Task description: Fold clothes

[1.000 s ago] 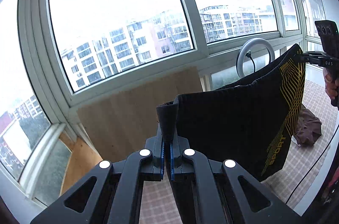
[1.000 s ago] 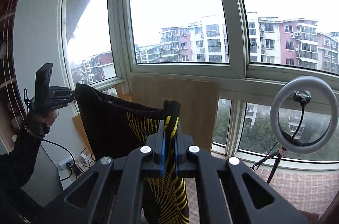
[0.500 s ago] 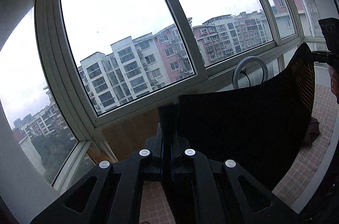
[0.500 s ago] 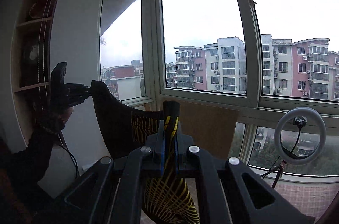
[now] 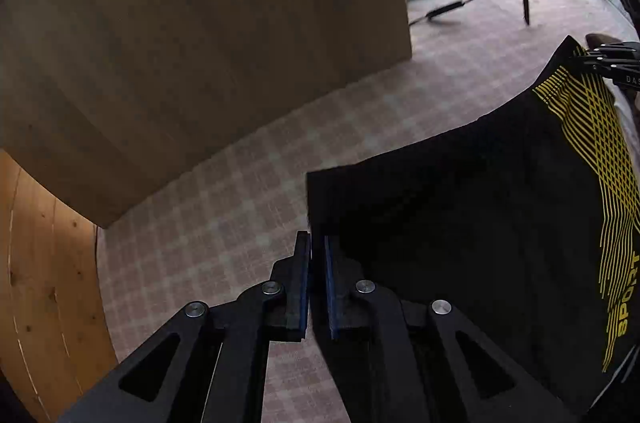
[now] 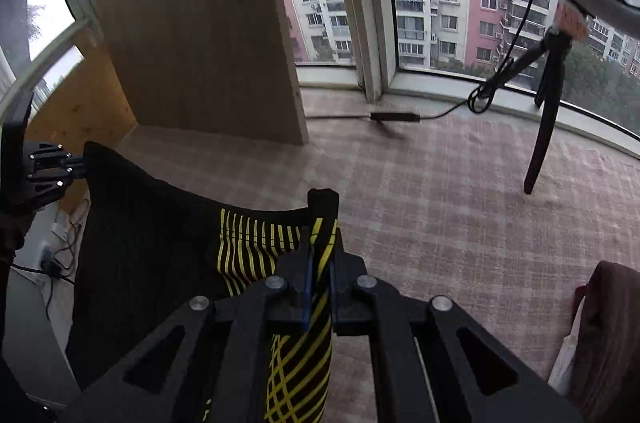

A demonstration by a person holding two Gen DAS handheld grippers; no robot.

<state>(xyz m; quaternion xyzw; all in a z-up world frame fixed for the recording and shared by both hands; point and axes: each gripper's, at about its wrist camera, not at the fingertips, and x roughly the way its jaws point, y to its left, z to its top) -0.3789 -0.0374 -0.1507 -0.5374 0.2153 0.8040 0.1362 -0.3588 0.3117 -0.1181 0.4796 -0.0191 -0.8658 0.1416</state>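
Note:
Black sports shorts (image 5: 460,223) with yellow line print and the word SPORT hang stretched between both grippers above a pink checked surface (image 5: 240,191). My left gripper (image 5: 316,247) is shut on one top corner of the shorts. At the far right of the left wrist view, the right gripper (image 5: 580,57) pinches the other corner. In the right wrist view, my right gripper (image 6: 320,235) is shut on the yellow-striped corner of the shorts (image 6: 160,235), and the left gripper (image 6: 78,163) holds the far corner at the left edge.
A tall wooden board (image 6: 200,35) leans at the back by the windows. A ring-light tripod (image 6: 544,111) and its cable (image 6: 400,117) stand at the back right. A dark brown garment (image 6: 608,323) lies at the right edge. Power sockets and wires (image 6: 52,243) sit low on the left.
Both grippers have tilted steeply downward, from facing the windows to facing the checked surface. The shorts stay stretched between them and have come down with them.

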